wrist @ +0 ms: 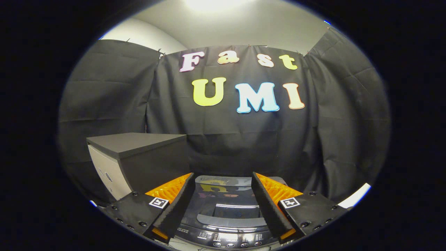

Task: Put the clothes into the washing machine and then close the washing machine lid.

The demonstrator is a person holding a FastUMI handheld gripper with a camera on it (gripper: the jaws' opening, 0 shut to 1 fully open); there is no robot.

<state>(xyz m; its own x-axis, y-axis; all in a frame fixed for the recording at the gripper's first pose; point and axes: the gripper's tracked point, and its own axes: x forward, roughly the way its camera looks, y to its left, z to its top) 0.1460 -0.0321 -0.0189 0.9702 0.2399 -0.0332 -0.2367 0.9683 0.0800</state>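
Note:
The washing machine (223,223) sits low down, just ahead of and below my fingers. Its dark glossy lid (223,195) lies flat and shut, mirroring the wall behind it. A control panel (228,240) with buttons runs along the machine's near edge. My gripper (222,205) hovers over the lid, open, with a wide gap and nothing between its fingers. I see no clothes.
A dark-topped cabinet (139,153) with a pale side stands to the left of the machine, taller than it. Black cloth walls close the booth behind and on both sides. A pale strip (353,198) shows low at the right.

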